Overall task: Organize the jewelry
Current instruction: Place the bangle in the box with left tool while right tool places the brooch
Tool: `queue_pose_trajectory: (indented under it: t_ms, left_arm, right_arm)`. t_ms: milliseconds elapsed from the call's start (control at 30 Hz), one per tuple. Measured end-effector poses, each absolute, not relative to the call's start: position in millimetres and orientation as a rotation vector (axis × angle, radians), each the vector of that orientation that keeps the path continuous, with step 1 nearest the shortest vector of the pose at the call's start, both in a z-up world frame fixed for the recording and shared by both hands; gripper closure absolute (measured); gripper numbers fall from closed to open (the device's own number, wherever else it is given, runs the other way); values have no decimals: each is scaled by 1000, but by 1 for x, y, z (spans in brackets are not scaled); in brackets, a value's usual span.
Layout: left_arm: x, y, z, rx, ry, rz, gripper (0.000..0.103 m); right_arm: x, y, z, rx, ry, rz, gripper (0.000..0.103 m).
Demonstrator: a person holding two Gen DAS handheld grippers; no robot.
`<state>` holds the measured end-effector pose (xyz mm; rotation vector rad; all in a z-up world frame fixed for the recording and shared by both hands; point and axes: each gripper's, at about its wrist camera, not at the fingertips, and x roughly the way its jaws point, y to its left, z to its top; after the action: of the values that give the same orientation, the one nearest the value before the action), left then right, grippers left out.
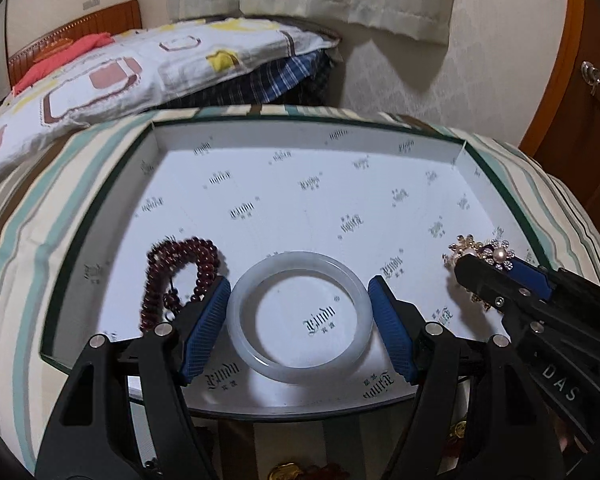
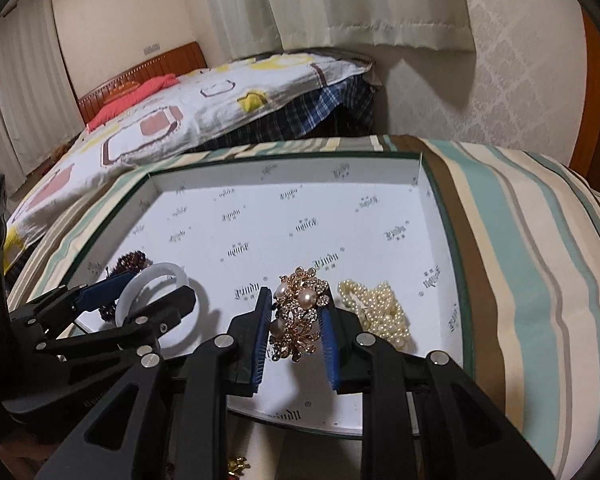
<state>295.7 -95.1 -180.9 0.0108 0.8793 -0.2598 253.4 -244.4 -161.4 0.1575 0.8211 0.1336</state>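
Striped bedding (image 2: 540, 264) carries one white box lid (image 1: 300, 152) holding four pieces: left tongs (image 1: 298, 322) clamp one white bangle (image 1: 298, 376), one garnet bead strand (image 1: 168, 280) leftward; right tongs (image 2: 294, 322), angled downward, pinch one gold brooch (image 2: 298, 308), one pearl strand (image 2: 380, 308) rightward.

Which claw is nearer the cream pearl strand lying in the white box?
Right. The right claw, shut on the gold pearl brooch, sits just beside the cream pearl strand; the left claw holds the white jade bangle farther away.
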Motion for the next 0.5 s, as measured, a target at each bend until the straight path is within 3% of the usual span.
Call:
queue_pose_trajectory:
  t_ms: [167, 367, 500]
  left_arm:
    - [298, -95, -183, 7, 895, -269, 34]
    - [300, -96, -181, 9, 889, -271, 32]
    - [300, -96, -177, 15, 872, -268, 27]
  right_arm:
    - [257, -245, -166, 160, 845, 141, 78]
    - [256, -248, -161, 162, 829, 128, 66]
    - [255, -249, -156, 156, 812, 122, 66]
